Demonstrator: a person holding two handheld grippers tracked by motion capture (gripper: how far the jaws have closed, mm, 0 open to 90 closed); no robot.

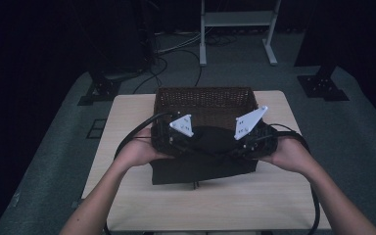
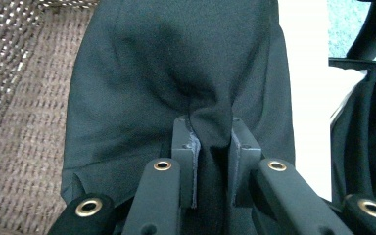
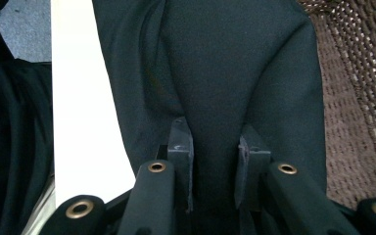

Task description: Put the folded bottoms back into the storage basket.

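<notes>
Black cloth (image 1: 210,142) pinched by both tongs, over wicker basket (image 1: 203,100)

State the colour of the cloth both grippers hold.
Black cloth, plain with no pattern; clearest in the left gripper view.

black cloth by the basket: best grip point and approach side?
Grip the black cloth at a bunched fold along its upper edge, coming from the person's side toward the wicker basket. Both left gripper and right gripper already pinch such folds there.
</notes>
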